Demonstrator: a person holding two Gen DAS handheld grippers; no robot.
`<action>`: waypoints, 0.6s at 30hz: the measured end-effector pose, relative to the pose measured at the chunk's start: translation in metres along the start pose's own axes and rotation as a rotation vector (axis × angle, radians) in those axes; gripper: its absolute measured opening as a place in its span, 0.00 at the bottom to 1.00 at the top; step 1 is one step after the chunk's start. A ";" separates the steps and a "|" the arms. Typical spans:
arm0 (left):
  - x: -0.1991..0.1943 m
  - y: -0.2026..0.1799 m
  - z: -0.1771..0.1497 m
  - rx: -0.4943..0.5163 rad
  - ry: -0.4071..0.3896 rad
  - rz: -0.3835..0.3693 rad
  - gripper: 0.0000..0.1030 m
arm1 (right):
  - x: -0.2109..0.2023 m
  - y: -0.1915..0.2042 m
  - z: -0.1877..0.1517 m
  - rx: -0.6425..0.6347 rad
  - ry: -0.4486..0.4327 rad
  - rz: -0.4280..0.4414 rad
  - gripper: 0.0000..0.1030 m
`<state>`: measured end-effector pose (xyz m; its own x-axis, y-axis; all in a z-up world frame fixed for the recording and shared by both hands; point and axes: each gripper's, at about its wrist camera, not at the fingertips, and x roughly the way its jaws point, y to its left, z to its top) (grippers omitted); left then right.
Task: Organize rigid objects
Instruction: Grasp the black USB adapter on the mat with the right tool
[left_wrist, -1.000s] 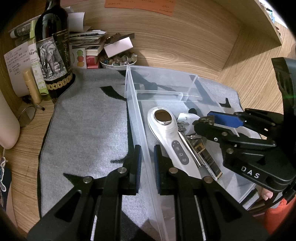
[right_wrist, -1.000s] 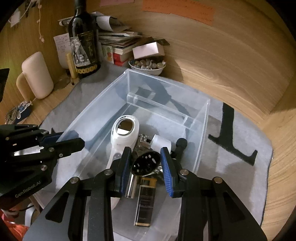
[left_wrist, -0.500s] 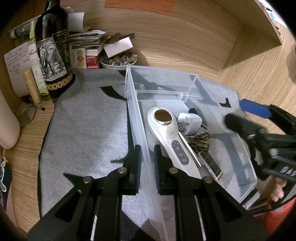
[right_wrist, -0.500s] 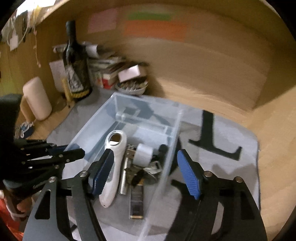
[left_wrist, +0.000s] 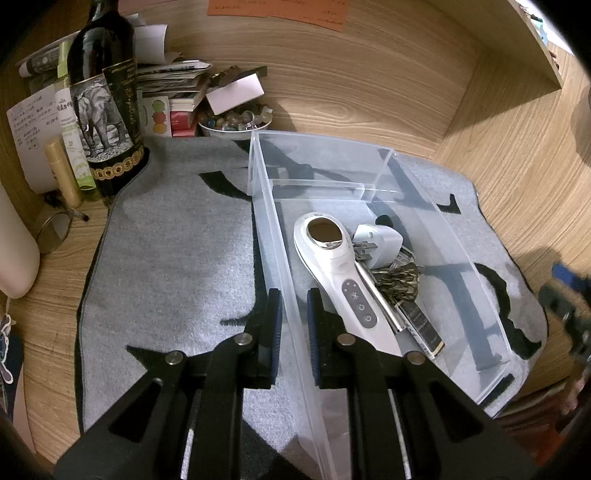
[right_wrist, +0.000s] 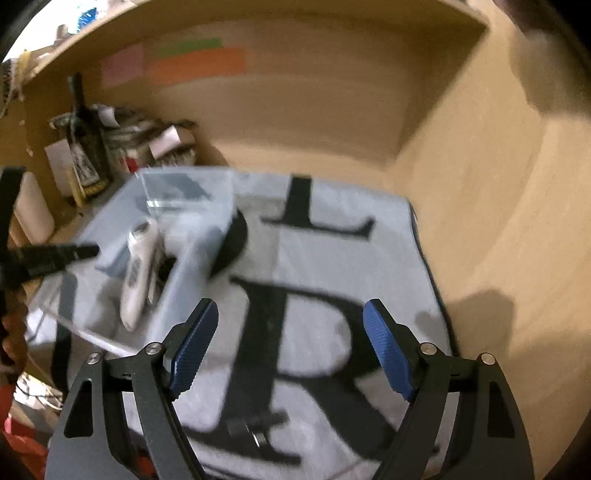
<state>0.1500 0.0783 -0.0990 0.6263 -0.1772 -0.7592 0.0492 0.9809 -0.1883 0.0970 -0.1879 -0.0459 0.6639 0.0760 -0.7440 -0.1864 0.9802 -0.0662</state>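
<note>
A clear plastic bin (left_wrist: 373, 184) sits on a grey mat (left_wrist: 173, 258). In it lie a white handheld device (left_wrist: 332, 266), a white plug adapter (left_wrist: 380, 240), a bunch of keys (left_wrist: 400, 282) and a dark flat bar (left_wrist: 424, 328). My left gripper (left_wrist: 293, 325) is shut on the bin's left wall (left_wrist: 273, 251). My right gripper (right_wrist: 291, 347) is wide open and empty, above the mat (right_wrist: 332, 266) to the right of the bin (right_wrist: 184, 206). It shows blurred at the right edge of the left wrist view (left_wrist: 569, 295).
A dark wine bottle (left_wrist: 107, 107), stacked papers and books (left_wrist: 173, 85) and a bowl of marbles (left_wrist: 236, 122) stand at the back left. Wooden walls (left_wrist: 498, 129) close in behind and on the right. A small dark object (right_wrist: 251, 430) lies on the mat near the right gripper.
My right gripper let go of the keys in the bin, opened wide, and swung out right, away from the bin. The left gripper has not moved.
</note>
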 end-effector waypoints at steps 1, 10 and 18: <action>0.000 0.001 0.000 0.000 0.000 -0.001 0.12 | 0.003 -0.002 -0.007 0.011 0.023 -0.003 0.77; -0.001 0.002 0.000 -0.001 0.001 -0.003 0.12 | 0.024 -0.002 -0.057 0.066 0.191 0.091 0.76; -0.001 0.003 0.000 0.000 -0.001 0.002 0.12 | 0.030 0.004 -0.069 0.052 0.226 0.128 0.56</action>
<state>0.1499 0.0810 -0.0986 0.6272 -0.1756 -0.7588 0.0483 0.9811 -0.1872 0.0661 -0.1941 -0.1144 0.4578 0.1629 -0.8740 -0.2166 0.9739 0.0680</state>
